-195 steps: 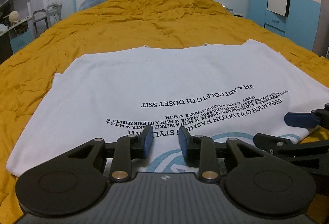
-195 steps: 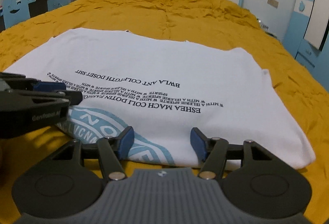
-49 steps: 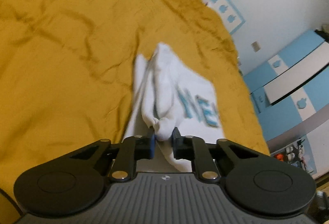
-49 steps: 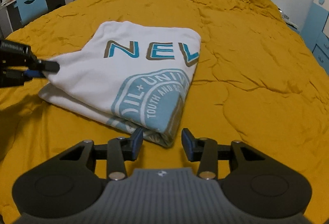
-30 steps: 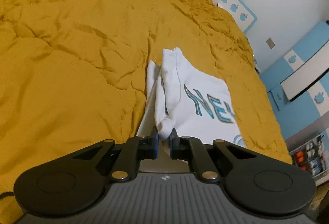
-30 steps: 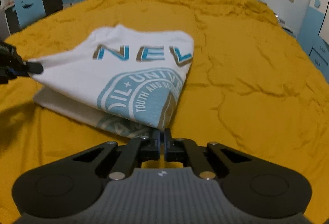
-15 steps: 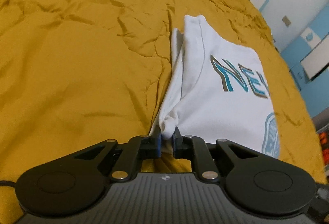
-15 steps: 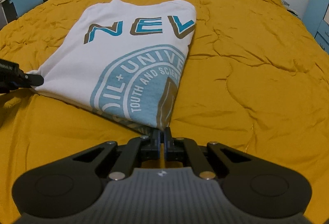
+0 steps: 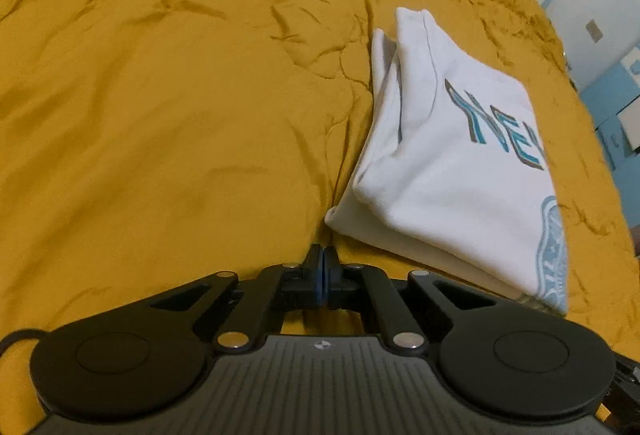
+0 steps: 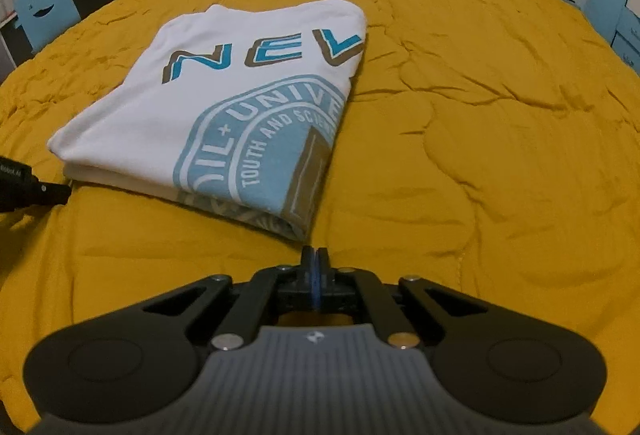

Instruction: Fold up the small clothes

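Mustard-yellow quilted bedspread (image 10: pixel 480 115) fills both views, wrinkled and bare apart from one garment. On it lies the white cotton T-shirt (image 10: pixel 224 107), folded into a thick rectangle with its printed side up: blue and brown block letters above part of a round light-blue seal. The stacked layers show along its near edge and on its left side.

The left gripper (image 9: pixel 322 267) has its black fingers pressed together with nothing between them, their tips just short of the shirt's near left corner; from the right wrist view that tip sits close beside the corner, though whether it touches the cloth is hard to judge. The right gripper (image 10: pixel 315 267) is likewise pinched closed and empty, just in front of the shirt's near right corner, apart from the fabric.
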`<act>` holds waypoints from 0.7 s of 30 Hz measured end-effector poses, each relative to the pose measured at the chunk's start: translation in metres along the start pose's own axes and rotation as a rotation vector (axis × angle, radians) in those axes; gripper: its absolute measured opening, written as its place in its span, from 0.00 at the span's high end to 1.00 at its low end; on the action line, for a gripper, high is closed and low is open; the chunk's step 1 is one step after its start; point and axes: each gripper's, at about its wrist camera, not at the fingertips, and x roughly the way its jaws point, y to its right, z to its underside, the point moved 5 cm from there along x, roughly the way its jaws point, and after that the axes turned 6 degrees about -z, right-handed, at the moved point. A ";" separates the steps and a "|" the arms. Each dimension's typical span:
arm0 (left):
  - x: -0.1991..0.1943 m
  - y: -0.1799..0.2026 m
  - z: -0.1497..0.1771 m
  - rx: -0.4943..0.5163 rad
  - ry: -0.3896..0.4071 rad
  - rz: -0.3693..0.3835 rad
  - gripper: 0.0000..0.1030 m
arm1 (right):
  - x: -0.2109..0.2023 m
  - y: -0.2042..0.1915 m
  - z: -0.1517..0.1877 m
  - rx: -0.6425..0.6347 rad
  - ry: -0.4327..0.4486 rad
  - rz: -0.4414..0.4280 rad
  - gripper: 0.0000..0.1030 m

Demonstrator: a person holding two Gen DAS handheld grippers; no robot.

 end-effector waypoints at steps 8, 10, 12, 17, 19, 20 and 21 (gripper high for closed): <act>-0.040 0.010 -0.012 0.037 0.116 0.039 0.86 | -0.024 0.010 -0.014 0.047 0.049 -0.014 0.99; -0.049 0.014 -0.020 0.043 0.155 0.064 0.82 | -0.029 0.014 -0.020 0.067 0.071 -0.021 0.98; -0.053 0.020 -0.029 0.050 0.180 0.090 0.71 | -0.032 0.017 -0.026 0.086 0.087 -0.028 0.94; -0.053 0.035 -0.053 0.067 0.212 0.122 0.42 | -0.031 0.023 -0.042 0.117 0.126 -0.033 0.69; -0.050 0.040 -0.063 0.055 0.219 0.151 0.34 | -0.030 0.025 -0.049 0.128 0.140 -0.044 0.60; -0.048 0.042 -0.068 0.050 0.222 0.167 0.28 | -0.029 0.025 -0.052 0.133 0.148 -0.050 0.55; -0.046 0.044 -0.072 0.047 0.225 0.182 0.24 | -0.027 0.025 -0.056 0.136 0.153 -0.057 0.54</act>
